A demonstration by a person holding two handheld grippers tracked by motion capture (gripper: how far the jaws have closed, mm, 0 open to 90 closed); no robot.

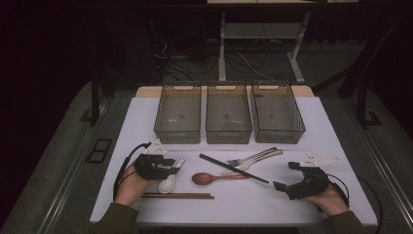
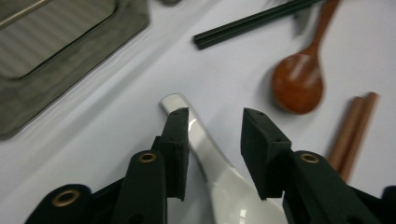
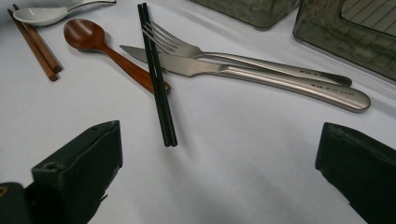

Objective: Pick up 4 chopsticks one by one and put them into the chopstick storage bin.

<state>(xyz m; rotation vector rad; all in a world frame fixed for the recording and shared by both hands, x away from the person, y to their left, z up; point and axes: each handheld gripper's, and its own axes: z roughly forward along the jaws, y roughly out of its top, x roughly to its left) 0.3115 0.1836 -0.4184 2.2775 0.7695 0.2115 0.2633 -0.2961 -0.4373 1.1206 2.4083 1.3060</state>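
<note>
Black jaws of the left gripper are straddling the handle of the white spoon, one pad touching its side and the other standing clear, so the grip is open and nothing is being lifted. That spoon is lying on the table at the near left, handle pointing toward the bins, probably so the pads can be closing across its narrow part. Brown chopsticks are lying just beside the bowl, near enough to be snagged. Further out, the wooden spoon is resting near the middle, with black chopsticks crossing a fork and knife. Three bins are waiting beyond. The right gripper is resting wide open at the near right, holding nothing.
</note>
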